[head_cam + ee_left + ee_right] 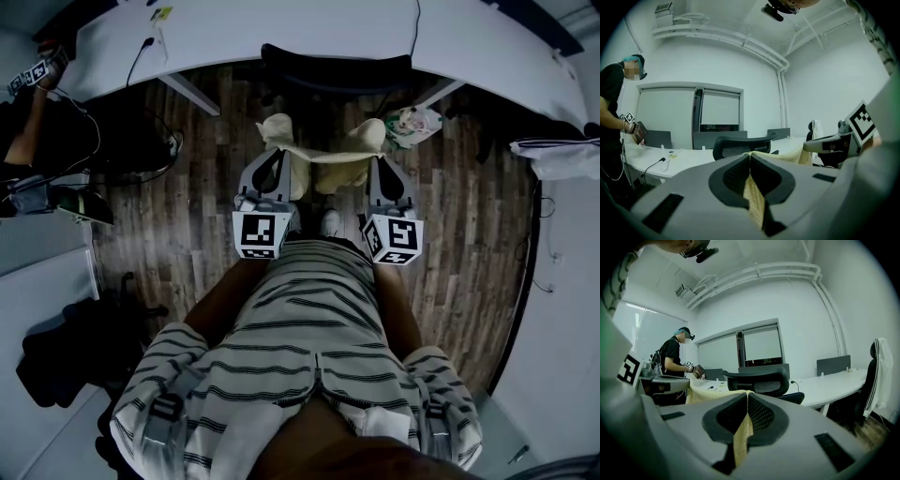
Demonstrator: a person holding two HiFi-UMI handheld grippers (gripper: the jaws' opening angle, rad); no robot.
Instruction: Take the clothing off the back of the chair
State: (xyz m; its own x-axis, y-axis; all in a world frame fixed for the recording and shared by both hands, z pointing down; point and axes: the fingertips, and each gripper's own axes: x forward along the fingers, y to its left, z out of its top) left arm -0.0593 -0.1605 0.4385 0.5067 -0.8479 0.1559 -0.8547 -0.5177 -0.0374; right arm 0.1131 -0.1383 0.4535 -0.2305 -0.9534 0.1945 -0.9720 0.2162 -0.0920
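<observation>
At the centre of the head view, a pale yellow clothing (pixel 323 156) item is stretched as a band between the two claws, above the wooden floor (pixel 211 187). Its ends bunch up and droop at each claw. The left claw (pixel 275 155) sits at the band's left end and the right claw (pixel 380 155) at its right end, both held out in front of a person in a striped shirt (pixel 291 347).

In the left gripper view, the left claw's jaws are pressed together on a fold of the yellow fabric, which hangs down between the dark pads. The right gripper view shows the same: the right claw's jaws are clamped on the cloth, a strip of it trailing below the pads.

Above the cloth in the head view, at top centre, stands a black chair (pixel 336 70), drawn up to a curved white bench (pixel 281 28). The clothing lies lower in the frame than the chair's back and looks apart from it. At the upper left edge stands a second person (pixel 670 357) in dark clothes beside the bench.
</observation>
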